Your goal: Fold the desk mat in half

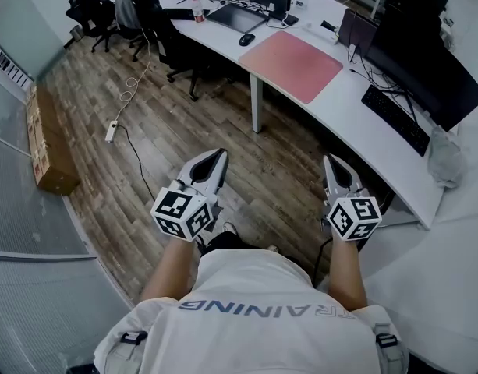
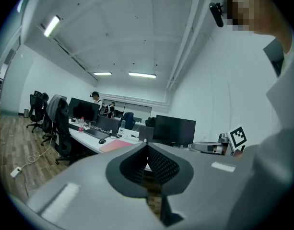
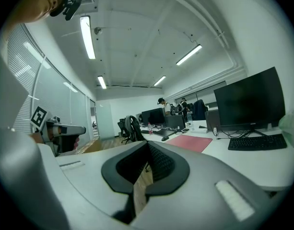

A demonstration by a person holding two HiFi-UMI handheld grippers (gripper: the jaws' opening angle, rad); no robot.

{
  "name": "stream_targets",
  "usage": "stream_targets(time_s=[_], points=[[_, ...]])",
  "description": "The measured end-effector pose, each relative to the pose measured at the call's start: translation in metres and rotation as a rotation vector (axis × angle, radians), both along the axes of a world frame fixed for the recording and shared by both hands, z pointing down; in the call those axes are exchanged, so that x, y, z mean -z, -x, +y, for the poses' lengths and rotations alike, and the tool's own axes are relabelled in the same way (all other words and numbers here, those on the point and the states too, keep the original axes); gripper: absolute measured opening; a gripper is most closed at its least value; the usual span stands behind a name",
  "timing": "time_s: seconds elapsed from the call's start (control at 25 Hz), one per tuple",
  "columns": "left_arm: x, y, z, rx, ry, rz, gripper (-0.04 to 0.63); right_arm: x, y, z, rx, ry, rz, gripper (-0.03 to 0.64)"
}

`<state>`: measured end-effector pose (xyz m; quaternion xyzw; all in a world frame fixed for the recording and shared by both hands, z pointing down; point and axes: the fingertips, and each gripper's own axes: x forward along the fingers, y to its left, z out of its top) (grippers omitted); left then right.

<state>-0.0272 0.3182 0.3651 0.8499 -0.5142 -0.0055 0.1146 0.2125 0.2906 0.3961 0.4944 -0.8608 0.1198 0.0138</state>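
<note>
The pink desk mat (image 1: pixel 292 65) lies flat and unfolded on the long white desk (image 1: pixel 355 115), well ahead of both grippers. It shows small in the left gripper view (image 2: pixel 115 145) and in the right gripper view (image 3: pixel 191 143). My left gripper (image 1: pixel 217 156) hangs over the wooden floor, shut and holding nothing; its jaws meet at the tip (image 2: pixel 147 145). My right gripper (image 1: pixel 332 162) is level with it near the desk's front edge, also shut and holding nothing (image 3: pixel 147 145). Neither touches the mat.
Beside the mat are a mouse (image 1: pixel 246 39), a keyboard (image 1: pixel 396 118) and black monitors (image 1: pixel 430 68). Office chairs (image 1: pixel 164 29) stand by the desk's far end. A cable with a power strip (image 1: pixel 111 131) and a cardboard box (image 1: pixel 47 142) lie on the floor at left.
</note>
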Motion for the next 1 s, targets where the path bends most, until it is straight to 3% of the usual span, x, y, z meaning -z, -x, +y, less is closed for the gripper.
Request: stream_targets(time_s=[0.56, 0.76, 1.0], points=[[0.007, 0.118, -0.061, -0.011, -0.027, 0.026, -0.001, 0.036, 0.115, -0.073, -0.024, -0.091, 0.04, 0.016], [0.01, 0.144, -0.077, 0.007, -0.032, 0.032, -0.001, 0.033, 0.147, -0.089, 0.016, -0.071, 0.059, 0.017], [-0.004, 0.155, -0.107, 0.016, -0.011, 0.044, 0.0, 0.022, 0.155, -0.129, 0.017, -0.065, 0.053, 0.017]])
